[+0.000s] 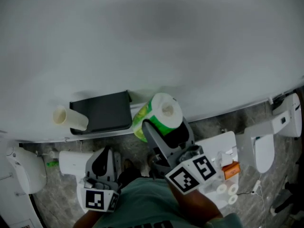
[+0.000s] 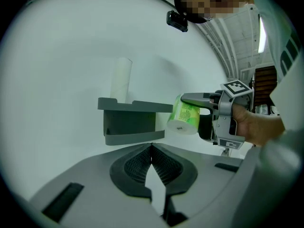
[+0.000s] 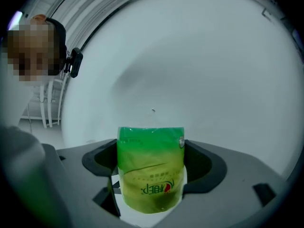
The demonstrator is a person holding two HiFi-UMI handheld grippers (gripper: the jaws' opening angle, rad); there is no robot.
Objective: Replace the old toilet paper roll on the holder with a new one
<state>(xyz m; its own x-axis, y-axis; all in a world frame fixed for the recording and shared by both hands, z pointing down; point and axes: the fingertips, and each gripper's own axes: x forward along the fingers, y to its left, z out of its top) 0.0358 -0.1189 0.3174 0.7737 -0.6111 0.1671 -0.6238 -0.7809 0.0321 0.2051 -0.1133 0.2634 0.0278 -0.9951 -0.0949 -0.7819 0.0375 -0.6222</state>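
A dark grey holder [image 1: 102, 110] is fixed to the white wall. An empty cardboard tube [image 1: 69, 118] rests on its left end; in the left gripper view the tube [image 2: 121, 80] stands upright on top of the holder [image 2: 130, 120]. My right gripper [image 1: 164, 126] is shut on a new roll in a green wrapper [image 1: 159, 113], held just right of the holder. The wrapped roll [image 3: 151, 167] fills the space between the right gripper's jaws. My left gripper [image 1: 105, 152] hangs below the holder, shut, with nothing in it [image 2: 152, 148].
Below lies a grey stone floor with a white toilet [image 1: 263, 148] at the right and another white fixture [image 1: 28, 170] at the left. A white surface [image 1: 216, 148] carries small white rolls [image 1: 227, 189] and an orange item [image 1: 231, 169].
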